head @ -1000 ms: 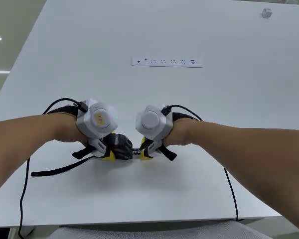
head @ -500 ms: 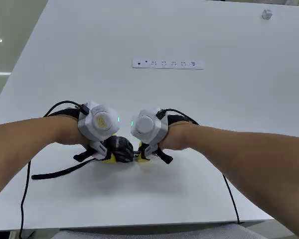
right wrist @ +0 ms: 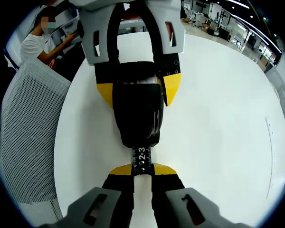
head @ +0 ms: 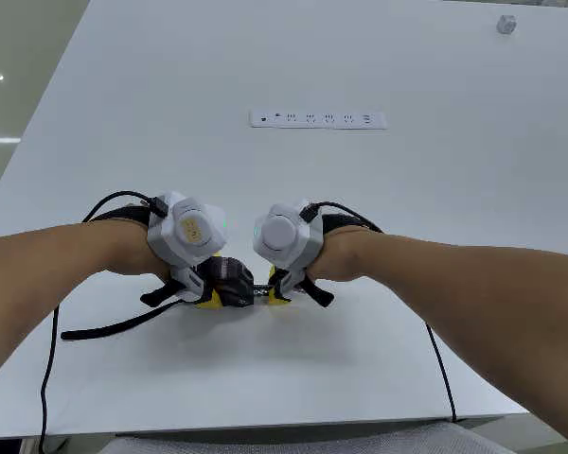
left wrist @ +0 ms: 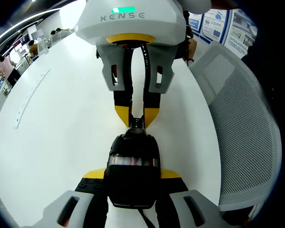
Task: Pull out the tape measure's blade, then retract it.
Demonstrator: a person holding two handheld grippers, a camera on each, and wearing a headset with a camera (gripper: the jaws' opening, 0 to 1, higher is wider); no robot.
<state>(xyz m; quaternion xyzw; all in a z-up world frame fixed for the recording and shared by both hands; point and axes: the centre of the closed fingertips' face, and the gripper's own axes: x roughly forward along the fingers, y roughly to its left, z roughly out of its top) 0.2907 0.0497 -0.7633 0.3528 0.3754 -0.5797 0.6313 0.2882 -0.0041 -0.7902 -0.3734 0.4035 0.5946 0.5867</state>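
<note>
Left claw (left wrist: 133, 175) clamps tape measure (right wrist: 135, 111); right claw (right wrist: 142, 170) pinches short blade (right wrist: 141, 154), tip hidden.

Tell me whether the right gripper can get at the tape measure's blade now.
Probably yes: the right gripper looks shut on the blade, just outside the case that the left gripper holds. Nothing is in the way.

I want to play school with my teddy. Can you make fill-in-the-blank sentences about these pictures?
The left gripper is shut on the ____ body of the tape measure.
The right gripper pinches the tape measure's ____, where the numbers 2 and 3 show.
Both grippers work over a ____ table.
Missing words: black, blade, white.
</note>
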